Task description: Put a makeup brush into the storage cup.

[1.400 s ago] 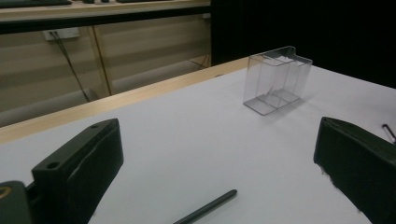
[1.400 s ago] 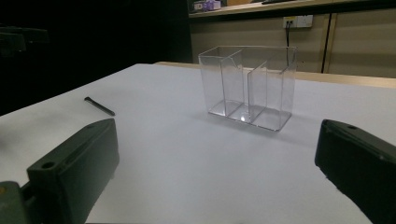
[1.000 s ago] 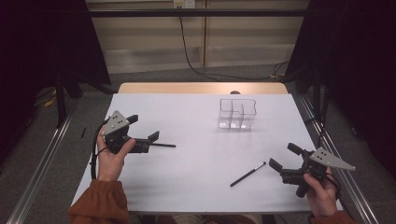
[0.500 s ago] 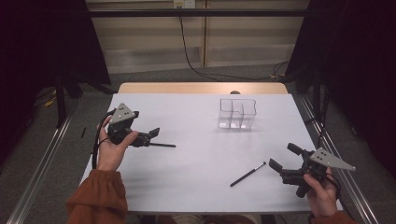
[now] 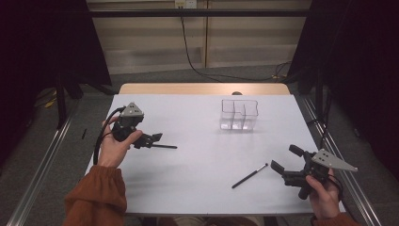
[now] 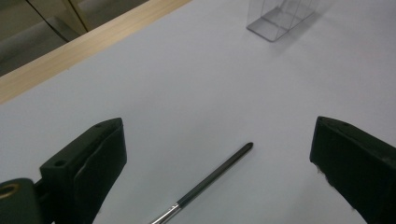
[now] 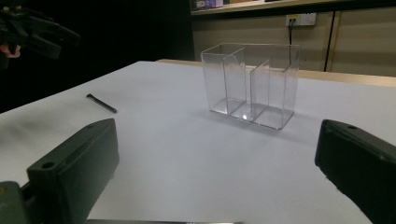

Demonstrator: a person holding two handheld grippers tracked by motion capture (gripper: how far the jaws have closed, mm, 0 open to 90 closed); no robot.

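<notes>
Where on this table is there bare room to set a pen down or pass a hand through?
The widest bare patch lies mid-table, between the left pen, the right pen and the clear organizer. The back left corner beside the organizer is also free. It is tighter at the left gripper, whose open jaws straddle the left pen, and at the right gripper near the right pen.
</notes>
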